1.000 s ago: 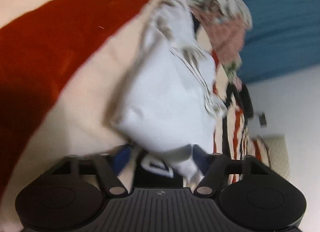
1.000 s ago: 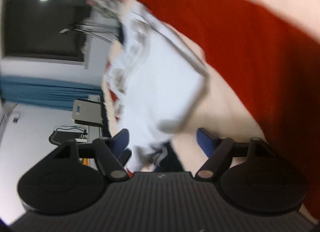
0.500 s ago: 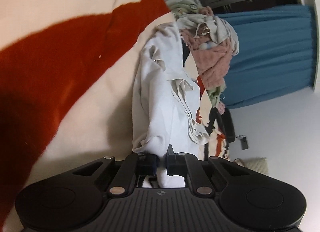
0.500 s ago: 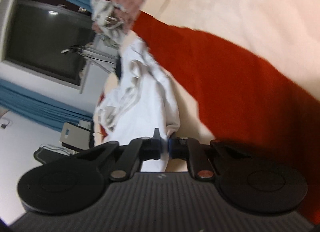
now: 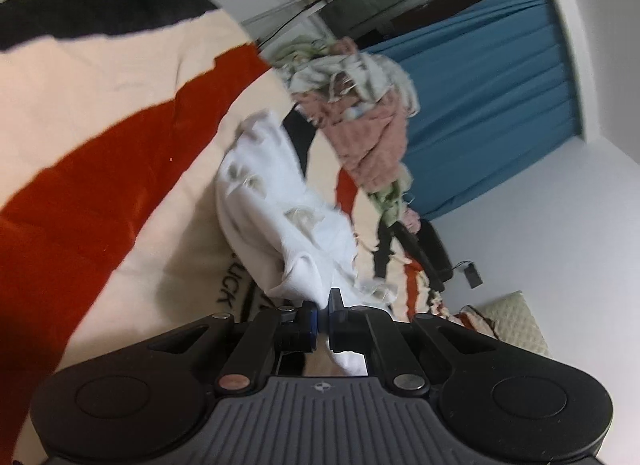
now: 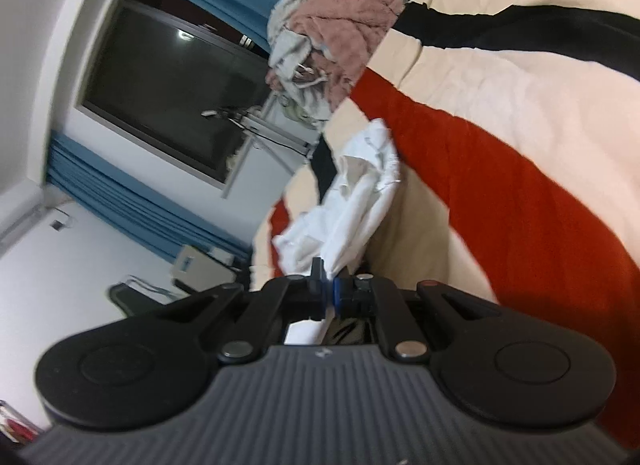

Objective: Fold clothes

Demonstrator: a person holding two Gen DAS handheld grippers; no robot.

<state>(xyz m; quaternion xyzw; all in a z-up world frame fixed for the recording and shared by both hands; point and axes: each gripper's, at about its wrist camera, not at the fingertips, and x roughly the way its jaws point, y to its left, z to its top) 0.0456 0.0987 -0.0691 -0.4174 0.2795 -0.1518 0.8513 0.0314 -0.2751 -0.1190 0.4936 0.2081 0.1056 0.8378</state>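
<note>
A: While both views sit tilted, item 1 reads clear: white garment (image 5: 276,217), crumpled, lying on the striped blanket (image 5: 92,77). Where's it gripped?

B: Two spots. Left gripper (image 5: 323,315): jaws together, pinched on a fold of the white garment at its near end; cloth hangs through below the pads. Right gripper (image 6: 329,291): same, jaws clamped on another edge of the white garment (image 6: 352,201).

A: Garment's condition?

B: Bunched, w/ beige patches showing on the fabric; far end rests on the blanket's cream band, next to the red stripe. Not flat, no neat fold visible.

A: Item 2, blanket?

B: Cream ground w/ broad red and black bands (image 6: 500,113). Dark lettering printed on it just beside the left gripper; partly covered by the garment.

A: Item 3?

B: Laundry pile (image 5: 360,105) beyond the garment, near its far end: pink textured piece on top, grey-white and pale green bits mixed in. Same pile in right view (image 6: 336,29).

A: Background?

B: Blue curtains (image 5: 488,105), dark window (image 6: 168,81), white walls. Quilted cream cushion (image 5: 516,325) at right edge of left view. Small details blurred, can't tell more.
</note>
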